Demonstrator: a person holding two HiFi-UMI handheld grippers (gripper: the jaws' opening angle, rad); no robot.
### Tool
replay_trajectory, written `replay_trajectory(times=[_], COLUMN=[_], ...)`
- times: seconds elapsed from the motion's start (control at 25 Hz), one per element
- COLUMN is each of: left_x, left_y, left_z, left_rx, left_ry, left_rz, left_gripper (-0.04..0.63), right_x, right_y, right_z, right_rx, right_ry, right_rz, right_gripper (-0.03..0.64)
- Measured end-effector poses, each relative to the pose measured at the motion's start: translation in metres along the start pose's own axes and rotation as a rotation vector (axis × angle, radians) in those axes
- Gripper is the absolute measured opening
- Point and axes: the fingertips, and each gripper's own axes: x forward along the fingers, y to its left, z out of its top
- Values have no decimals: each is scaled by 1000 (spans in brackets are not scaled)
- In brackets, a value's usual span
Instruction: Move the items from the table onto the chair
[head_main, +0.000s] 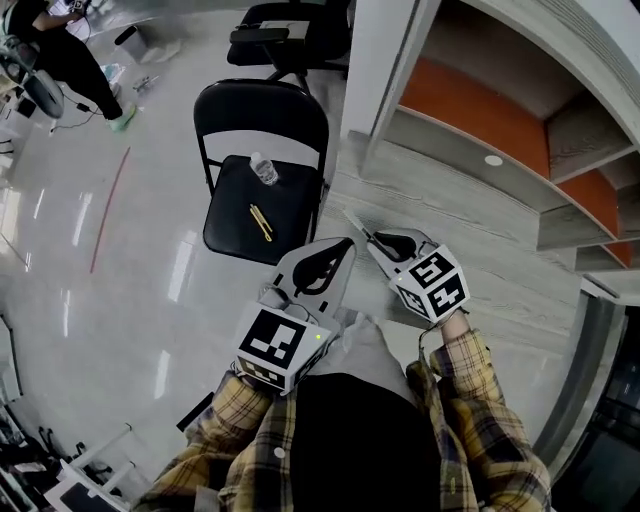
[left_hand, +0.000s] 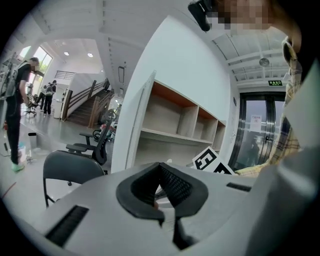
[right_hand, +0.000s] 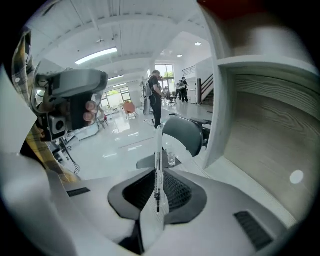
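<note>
Pinching a thin clear pen between its tongs, the right gripper hangs off the near right corner of the chair; the left gripper, tongs pressed together, sits just beside it; a water bottle stands at the seat's back edge; yellow pencils lie mid-seat.
</note>
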Motion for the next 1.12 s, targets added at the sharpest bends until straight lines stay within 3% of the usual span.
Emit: replay_trajectory(times=[0.24, 0.52, 0.76, 0.96, 1.12], left_x=[-53, -105, -120, -123, -108], left_y=[83, 184, 256, 290, 320], left_z=[-10, -37, -84, -135, -176], left_rx=[-9, -77, -144, -218, -250], left_ry=[30, 32, 45, 85, 103], left_rz=[4, 121, 229, 267, 289], left_gripper=[3, 3, 3, 3, 3], right_x=[59, 145, 241, 323, 384], right_y=[68, 126, 129, 133, 123], right_z=[57, 96, 83, 46, 14], right_rx=[56, 122, 220, 164, 208], right_ry=[-82, -140, -106, -4, 32], right_rz=[-28, -25, -31, -68, -96], right_gripper=[63, 63, 63, 63, 63])
